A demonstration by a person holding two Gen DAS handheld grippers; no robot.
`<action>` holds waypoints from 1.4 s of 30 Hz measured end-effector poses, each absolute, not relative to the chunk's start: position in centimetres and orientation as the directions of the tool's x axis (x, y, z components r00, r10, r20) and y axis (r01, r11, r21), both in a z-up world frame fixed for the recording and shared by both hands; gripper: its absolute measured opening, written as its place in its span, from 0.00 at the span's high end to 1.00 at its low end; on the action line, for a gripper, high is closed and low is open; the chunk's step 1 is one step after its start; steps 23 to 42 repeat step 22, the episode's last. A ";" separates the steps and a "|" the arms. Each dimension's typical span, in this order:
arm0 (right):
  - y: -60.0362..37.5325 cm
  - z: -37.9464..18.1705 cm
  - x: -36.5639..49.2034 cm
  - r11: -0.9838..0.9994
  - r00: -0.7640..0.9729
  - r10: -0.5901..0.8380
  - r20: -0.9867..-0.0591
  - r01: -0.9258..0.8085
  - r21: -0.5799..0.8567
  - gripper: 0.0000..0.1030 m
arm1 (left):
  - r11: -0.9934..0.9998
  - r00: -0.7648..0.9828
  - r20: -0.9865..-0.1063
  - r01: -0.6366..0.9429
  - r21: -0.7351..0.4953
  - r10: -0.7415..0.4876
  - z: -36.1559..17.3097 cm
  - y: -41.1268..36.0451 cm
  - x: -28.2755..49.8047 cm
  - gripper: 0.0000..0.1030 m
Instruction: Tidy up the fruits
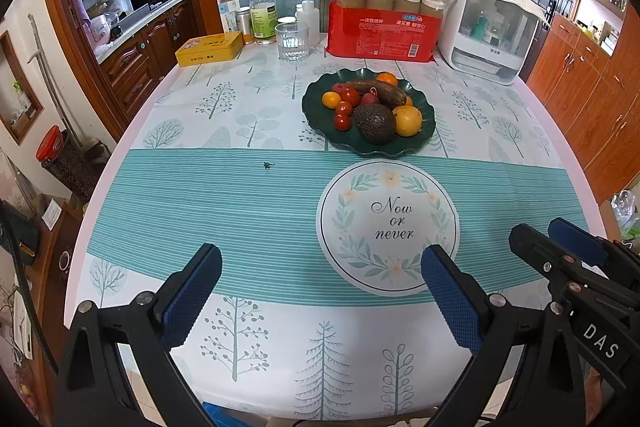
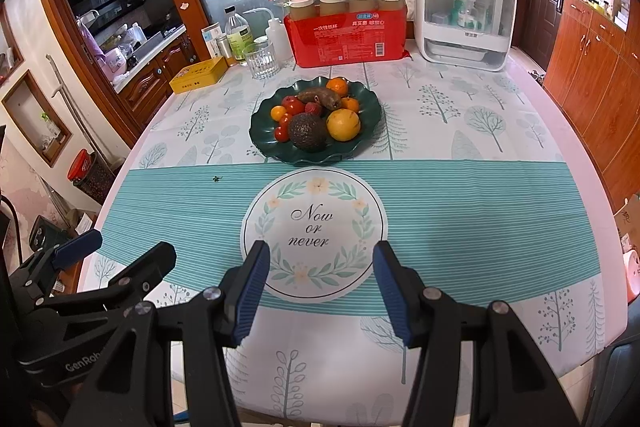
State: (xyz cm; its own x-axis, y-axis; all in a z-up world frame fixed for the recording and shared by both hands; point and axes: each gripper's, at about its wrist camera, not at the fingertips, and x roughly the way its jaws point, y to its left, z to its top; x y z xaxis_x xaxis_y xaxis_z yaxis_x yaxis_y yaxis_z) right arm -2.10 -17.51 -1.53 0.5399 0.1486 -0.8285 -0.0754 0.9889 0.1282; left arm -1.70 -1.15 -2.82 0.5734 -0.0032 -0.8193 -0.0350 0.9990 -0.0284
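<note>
A dark green wavy plate (image 1: 316, 115) (image 2: 370, 115) stands mid-table, beyond both grippers. On it lie an avocado (image 1: 374, 123) (image 2: 307, 131), a yellow-orange citrus (image 1: 407, 120) (image 2: 343, 124), a long brown fruit (image 1: 376, 91) (image 2: 320, 97), a mandarin (image 1: 386, 79) (image 2: 337, 85), a red lychee (image 1: 370, 100) and small tomatoes (image 1: 343, 115) (image 2: 282, 133). My left gripper (image 1: 321, 255) (image 2: 132, 245) hovers over the near striped cloth, open and empty. Beside it, my right gripper (image 2: 321, 251) (image 1: 540, 231) is open too, less wide, with nothing between its fingers.
Behind the plate stand a glass (image 1: 292, 41), a red pack of paper cups (image 1: 384, 23), a white lidded box (image 1: 492, 27), a yellow tin (image 1: 210, 47) and bottles (image 1: 263, 13). A small dark speck (image 1: 268, 165) lies on the cloth. Wooden cabinets flank the table.
</note>
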 end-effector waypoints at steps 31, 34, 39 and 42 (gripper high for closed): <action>-18.0 -1.8 -2.1 0.989 0.538 0.151 -0.829 -0.073 0.132 0.48 | 0.999 0.572 -0.820 -0.032 -0.027 -0.004 -3.0 -1.3 -1.9 0.04; -18.0 -1.8 -2.1 0.989 0.538 0.151 -0.829 -0.073 0.132 0.48 | 0.999 0.572 -0.820 -0.032 -0.027 -0.004 -3.0 -1.3 -1.9 0.04; -18.0 -1.8 -2.1 0.989 0.538 0.151 -0.829 -0.073 0.132 0.48 | 0.999 0.572 -0.820 -0.032 -0.027 -0.004 -3.0 -1.3 -1.9 0.04; -18.0 -1.8 -2.1 0.989 0.538 0.151 -0.829 -0.073 0.132 0.48 | 0.999 0.572 -0.820 -0.032 -0.027 -0.004 -3.0 -1.3 -1.9 0.04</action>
